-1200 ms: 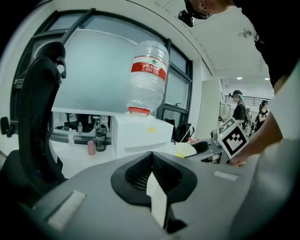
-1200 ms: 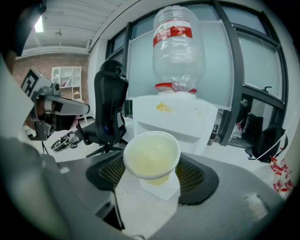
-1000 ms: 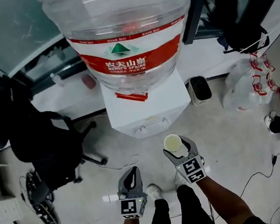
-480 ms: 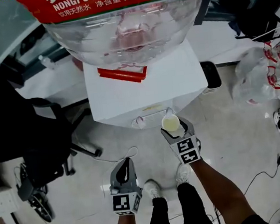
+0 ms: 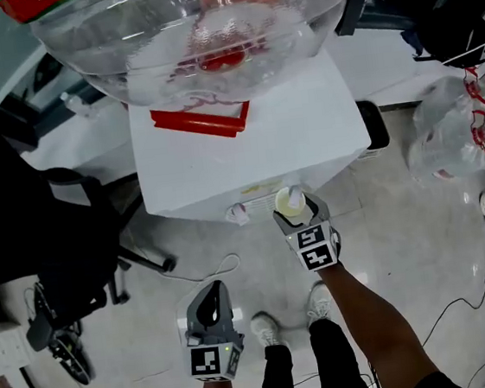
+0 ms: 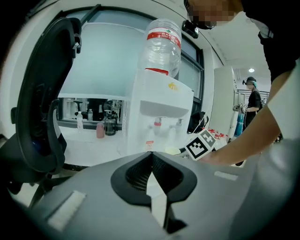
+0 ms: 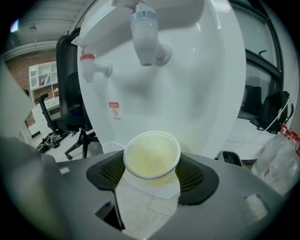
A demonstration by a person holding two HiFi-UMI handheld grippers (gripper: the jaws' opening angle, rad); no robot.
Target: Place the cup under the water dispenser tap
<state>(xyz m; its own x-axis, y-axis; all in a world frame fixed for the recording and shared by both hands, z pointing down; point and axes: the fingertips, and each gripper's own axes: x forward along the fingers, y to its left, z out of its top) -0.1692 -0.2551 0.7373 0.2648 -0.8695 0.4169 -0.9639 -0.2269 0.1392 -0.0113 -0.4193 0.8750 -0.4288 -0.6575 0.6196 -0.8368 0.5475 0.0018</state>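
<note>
A pale, empty paper cup stands upright between the jaws of my right gripper, which is shut on it. The cup sits just below and in front of the blue-capped tap of the white water dispenser; a red-capped tap is to its left. In the head view the cup is at the dispenser's front edge, under the big water bottle. My left gripper hangs lower and to the left, shut and empty, away from the dispenser.
A black office chair stands left of the dispenser. A black bin and a plastic bag lie to its right. Cables run over the floor. The person's shoes are below the grippers.
The right gripper carried the cup forward and down to the dispenser's taps. The left gripper sank lower. The head camera came closer to the dispenser.
</note>
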